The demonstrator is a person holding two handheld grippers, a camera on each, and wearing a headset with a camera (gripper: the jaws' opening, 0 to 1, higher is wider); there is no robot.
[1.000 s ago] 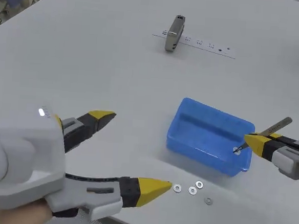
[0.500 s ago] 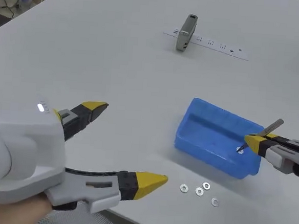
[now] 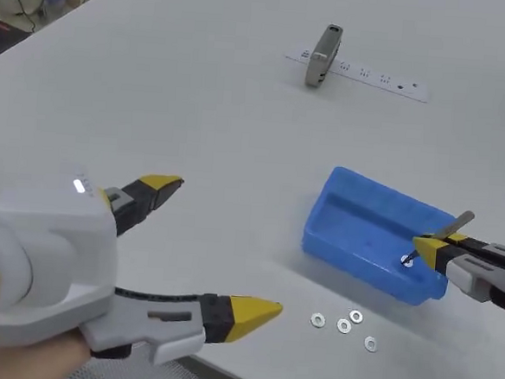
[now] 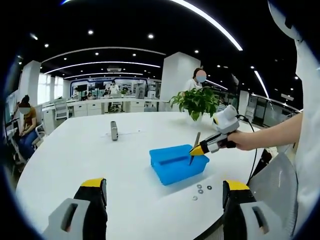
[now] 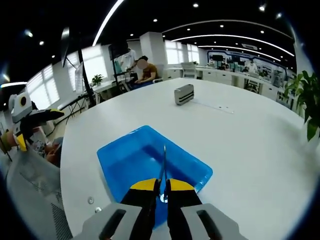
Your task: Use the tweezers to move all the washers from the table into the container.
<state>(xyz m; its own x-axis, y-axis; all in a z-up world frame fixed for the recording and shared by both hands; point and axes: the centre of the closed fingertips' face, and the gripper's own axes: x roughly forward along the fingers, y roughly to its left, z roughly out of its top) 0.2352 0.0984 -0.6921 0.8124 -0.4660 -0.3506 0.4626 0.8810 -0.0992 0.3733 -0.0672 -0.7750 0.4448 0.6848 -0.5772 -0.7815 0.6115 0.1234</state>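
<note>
Tweezers [image 5: 163, 161] clenched in right claw [image 5: 163, 186] over container [image 3: 351, 261], washers [image 3: 344, 324] just beside; left claw [image 3: 229, 246] released

Bare table [image 3: 197, 108] lies left of the container [image 3: 362, 236]; tweezers [image 3: 457, 224] occupy its right end; washers [image 3: 344, 325] lie near, probably clear of it.

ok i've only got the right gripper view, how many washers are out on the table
observer: four washers, in a loose cluster on the table, just on the person's side of the blue container.
operator: and the left gripper, is it carrying anything
observer: no, the left gripper is wide open and empty, held off to the left of the container.
operator: how do the tweezers sit from the side
observer: in the left gripper view the tweezers slant down out of the right gripper, with the tip over the container's open top.
</note>
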